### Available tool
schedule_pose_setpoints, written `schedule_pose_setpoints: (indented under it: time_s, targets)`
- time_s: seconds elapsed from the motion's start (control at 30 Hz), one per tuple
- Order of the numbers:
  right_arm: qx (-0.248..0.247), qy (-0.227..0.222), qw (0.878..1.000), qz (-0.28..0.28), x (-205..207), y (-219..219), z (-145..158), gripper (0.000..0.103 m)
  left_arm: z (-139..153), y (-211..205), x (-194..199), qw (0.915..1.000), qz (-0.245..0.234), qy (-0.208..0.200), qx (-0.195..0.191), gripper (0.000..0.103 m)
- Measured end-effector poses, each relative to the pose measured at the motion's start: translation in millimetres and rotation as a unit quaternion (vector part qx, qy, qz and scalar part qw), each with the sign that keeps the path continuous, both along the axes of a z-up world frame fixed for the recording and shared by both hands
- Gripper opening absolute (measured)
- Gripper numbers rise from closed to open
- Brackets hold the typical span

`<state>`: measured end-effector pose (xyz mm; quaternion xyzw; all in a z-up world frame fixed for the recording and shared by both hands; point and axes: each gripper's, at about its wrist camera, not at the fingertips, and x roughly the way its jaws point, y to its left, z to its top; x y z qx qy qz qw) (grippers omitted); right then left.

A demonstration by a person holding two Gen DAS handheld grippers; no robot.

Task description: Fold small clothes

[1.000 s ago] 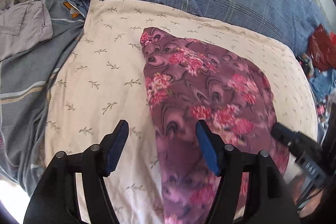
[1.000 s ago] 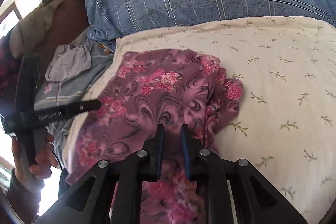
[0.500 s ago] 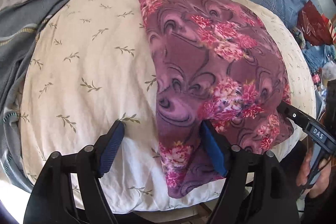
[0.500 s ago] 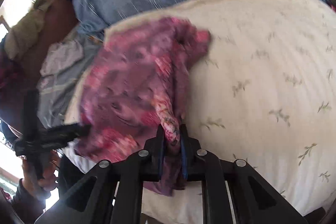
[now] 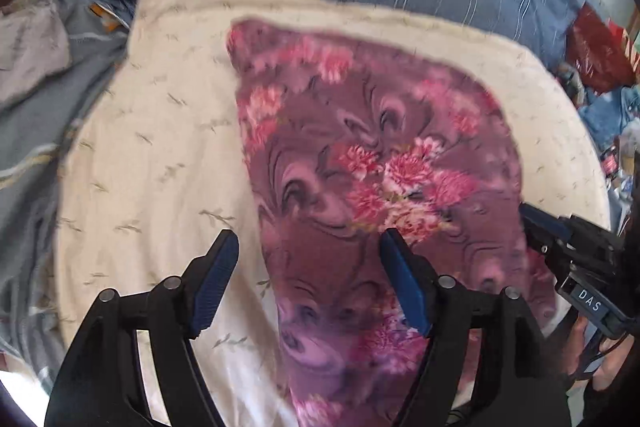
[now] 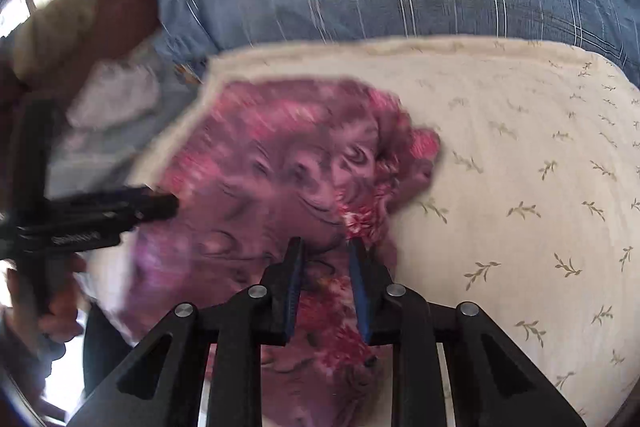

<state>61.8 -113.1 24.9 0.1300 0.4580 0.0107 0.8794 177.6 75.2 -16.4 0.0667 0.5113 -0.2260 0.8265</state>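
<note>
Purple floral garment (image 5: 380, 187) lies soft, seemingly folded, on cream pillow (image 5: 152, 155).

My small purple garment (image 5: 376, 187) with pink flowers and dark swirls, spread mostly flat on the cream leaf-print pillow (image 5: 160, 163), its left edge straight, one rumpled corner bunched toward the pillow's middle, its near end draped over the pillow's front edge

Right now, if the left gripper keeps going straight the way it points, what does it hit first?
Probably the purple floral garment: the open left gripper straddles its left edge, with the cream pillow beneath. Depth is unclear.
</note>
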Motion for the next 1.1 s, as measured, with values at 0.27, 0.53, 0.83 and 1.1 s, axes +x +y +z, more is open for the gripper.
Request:
schedule_pose_setpoints:
  time_s: [0.27,0.53,0.83,1.1]
  targets:
    - [0.030,0.005,0.999,-0.032,2,-15,1,0.040,-6,26,14,0.9956,0.028,0.058,-0.068,0.083]
    - [0.078,-0.017,0.995,-0.062,30,-41,20,0.044,29,36,55,0.9970,0.047,0.022,-0.058,0.083]
    - [0.143,0.016,0.988,-0.051,109,-58,0,0.010,-2,6,112,0.9887,0.046,0.111,-0.089,0.066]
    - [0.180,0.022,0.978,-0.107,96,-87,-25,0.012,-4,-18,129,0.9950,0.047,0.073,-0.049,0.068]
